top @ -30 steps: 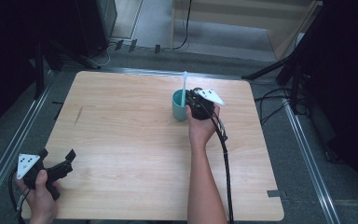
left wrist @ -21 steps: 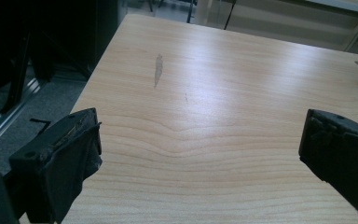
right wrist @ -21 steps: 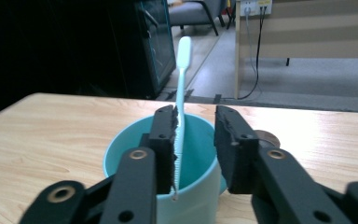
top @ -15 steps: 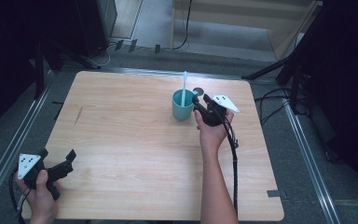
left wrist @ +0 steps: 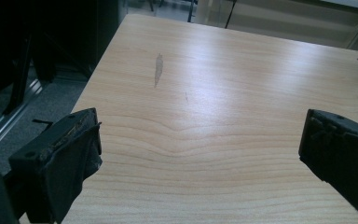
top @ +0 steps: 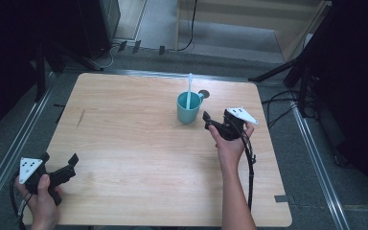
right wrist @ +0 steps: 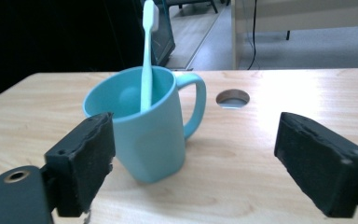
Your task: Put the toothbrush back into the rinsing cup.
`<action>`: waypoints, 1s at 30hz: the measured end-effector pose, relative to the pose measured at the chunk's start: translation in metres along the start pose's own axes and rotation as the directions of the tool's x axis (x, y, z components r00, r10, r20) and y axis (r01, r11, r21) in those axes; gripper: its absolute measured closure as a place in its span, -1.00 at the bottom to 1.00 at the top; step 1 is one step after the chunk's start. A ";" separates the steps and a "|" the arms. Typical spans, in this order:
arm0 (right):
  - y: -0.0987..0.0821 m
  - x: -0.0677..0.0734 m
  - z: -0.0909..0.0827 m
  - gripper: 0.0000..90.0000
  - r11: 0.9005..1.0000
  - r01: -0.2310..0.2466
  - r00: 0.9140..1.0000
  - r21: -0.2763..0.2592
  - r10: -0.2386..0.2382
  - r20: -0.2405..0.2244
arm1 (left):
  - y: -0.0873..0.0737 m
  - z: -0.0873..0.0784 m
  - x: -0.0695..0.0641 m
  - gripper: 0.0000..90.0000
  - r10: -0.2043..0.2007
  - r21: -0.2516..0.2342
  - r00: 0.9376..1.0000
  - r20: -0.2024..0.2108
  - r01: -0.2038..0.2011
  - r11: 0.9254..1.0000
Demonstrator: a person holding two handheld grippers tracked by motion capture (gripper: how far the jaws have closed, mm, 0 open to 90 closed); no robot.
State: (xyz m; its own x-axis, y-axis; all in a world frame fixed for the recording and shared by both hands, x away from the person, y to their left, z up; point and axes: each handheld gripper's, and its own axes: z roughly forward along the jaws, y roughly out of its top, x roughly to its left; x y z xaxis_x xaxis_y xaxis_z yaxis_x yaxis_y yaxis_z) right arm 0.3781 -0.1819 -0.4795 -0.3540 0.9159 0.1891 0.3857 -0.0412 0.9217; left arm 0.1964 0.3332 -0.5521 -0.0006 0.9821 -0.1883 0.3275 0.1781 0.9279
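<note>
Left gripper (left wrist: 200,154) jaws wide apart w/ nothing between, above bare wooden table (left wrist: 223,93); dark mark (left wrist: 158,69) ahead.

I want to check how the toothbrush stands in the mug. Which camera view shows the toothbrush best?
The right gripper view: the toothbrush is close and sharp, upright in the teal mug, leaning on the rim. The high view shows it small, from above.
</note>
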 end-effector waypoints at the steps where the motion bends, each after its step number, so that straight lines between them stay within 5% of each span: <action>1: -0.002 -0.002 -0.004 -0.90 1.000 0.003 1.000 0.008 -0.003 -0.001 | 0.000 0.000 0.000 -1.00 0.002 0.000 1.000 0.000 -0.002 1.000; 20: -0.029 -0.022 -0.038 -1.00 0.999 0.026 0.999 0.026 -0.026 0.026 | 0.000 0.000 -0.001 -1.00 0.008 0.003 1.000 -0.004 -0.008 1.000; 30: -0.050 -0.050 -0.064 -1.00 1.000 -0.020 0.997 0.022 0.018 0.080 | 0.000 0.001 -0.001 -1.00 0.011 0.003 1.000 -0.005 -0.011 1.000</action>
State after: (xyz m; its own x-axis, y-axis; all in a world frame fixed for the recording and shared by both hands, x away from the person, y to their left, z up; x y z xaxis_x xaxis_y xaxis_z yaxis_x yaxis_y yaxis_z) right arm 0.3222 -0.2515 -0.5139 -0.2781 0.9440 0.1779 0.4113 -0.0503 0.9101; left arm 0.1970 0.3321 -0.5519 -0.0019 0.9844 -0.1760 0.3304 0.1667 0.9290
